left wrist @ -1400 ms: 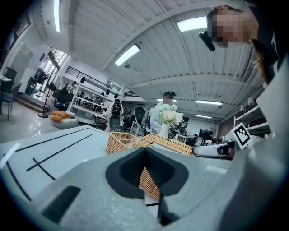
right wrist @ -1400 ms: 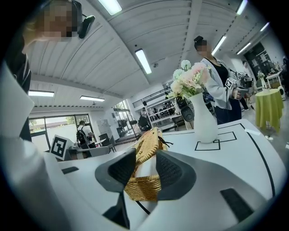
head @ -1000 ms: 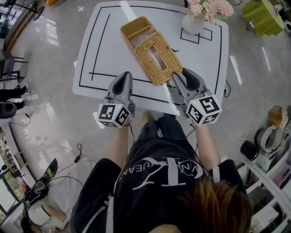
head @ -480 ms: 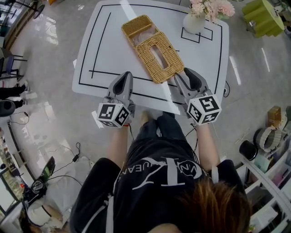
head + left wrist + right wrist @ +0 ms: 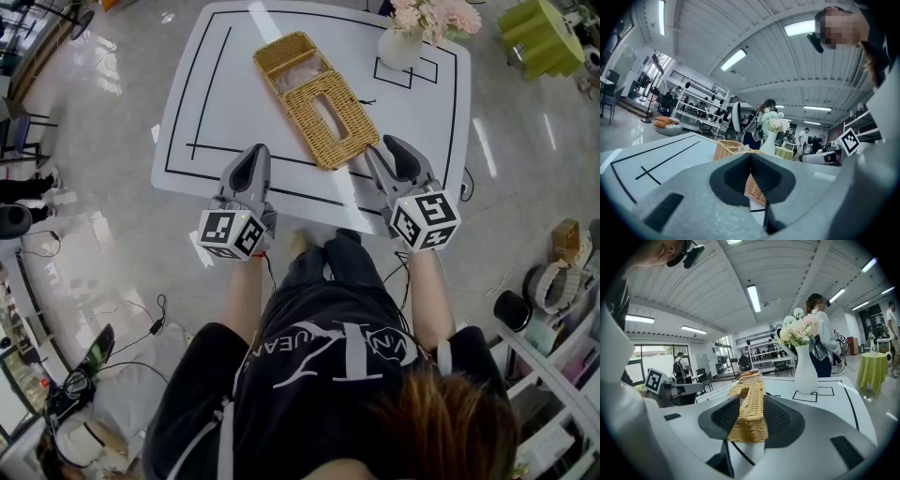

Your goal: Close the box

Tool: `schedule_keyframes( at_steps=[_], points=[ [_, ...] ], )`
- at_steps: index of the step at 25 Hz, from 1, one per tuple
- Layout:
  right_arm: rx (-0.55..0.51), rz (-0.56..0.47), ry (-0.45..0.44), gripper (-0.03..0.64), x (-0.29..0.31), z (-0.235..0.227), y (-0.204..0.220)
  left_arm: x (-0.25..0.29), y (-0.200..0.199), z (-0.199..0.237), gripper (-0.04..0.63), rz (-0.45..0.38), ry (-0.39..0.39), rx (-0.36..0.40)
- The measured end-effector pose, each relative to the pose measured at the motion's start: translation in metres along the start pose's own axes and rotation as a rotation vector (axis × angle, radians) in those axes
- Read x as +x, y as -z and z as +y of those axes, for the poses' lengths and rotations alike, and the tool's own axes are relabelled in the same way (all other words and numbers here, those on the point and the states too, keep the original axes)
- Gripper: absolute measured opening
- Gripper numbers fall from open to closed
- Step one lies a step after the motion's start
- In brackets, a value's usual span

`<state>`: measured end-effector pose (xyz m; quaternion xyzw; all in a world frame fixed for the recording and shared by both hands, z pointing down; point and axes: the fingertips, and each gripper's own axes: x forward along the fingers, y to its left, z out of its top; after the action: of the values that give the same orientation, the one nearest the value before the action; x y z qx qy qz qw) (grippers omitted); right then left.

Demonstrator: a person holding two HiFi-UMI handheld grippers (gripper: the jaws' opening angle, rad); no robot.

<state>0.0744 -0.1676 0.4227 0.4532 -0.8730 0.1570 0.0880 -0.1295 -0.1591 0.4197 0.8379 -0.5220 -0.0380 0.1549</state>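
Moved: right hand-held gripper (image 5: 388, 146) has drawn off the near end of the lid (image 5: 323, 117) toward its own side, and its jaws have just been opening. The left hand-held gripper (image 5: 253, 155) has kept its place.
Right jaws: spread and pinching nothing. The lid's near end shows in the gap just ahead of the pads, apart from them.
Left jaws: pressed together, empty.
Wicker box (image 5: 305, 87): open, ahead of and between the two grippers. Its base (image 5: 284, 58) is the far part. The slotted lid lies flat, folded back toward the person.
Long axis: runs away from the grippers, slanting from near right to far left.
Nearer hand: the right, its tips just beside the lid's near right corner. The left is well apart on the lid's other side.
Coming move: probably the right lifts the free end and swings it away, over onto the base.
Desk (image 5: 211, 103): white with black lines. A vase of flowers (image 5: 398, 47) stands beyond the right gripper.
Room: large hall with strip lights and a glossy floor (image 5: 84, 216). A person (image 5: 822, 343) stands past the vase.
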Motion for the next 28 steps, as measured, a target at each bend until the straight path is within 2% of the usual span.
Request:
schedule_keyframes(
  at_steps=[16, 28],
  points=[
    [-0.088, -0.071, 0.027, 0.043, -0.012, -0.007, -0.035, -0.004, -0.038, -0.001, 0.011, -0.065, -0.026, 0.046],
    [-0.108, -0.125, 0.050, 0.000, -0.016, -0.013, -0.057, -0.003, -0.062, 0.002, 0.011, -0.101, -0.037, 0.073]
  ],
)
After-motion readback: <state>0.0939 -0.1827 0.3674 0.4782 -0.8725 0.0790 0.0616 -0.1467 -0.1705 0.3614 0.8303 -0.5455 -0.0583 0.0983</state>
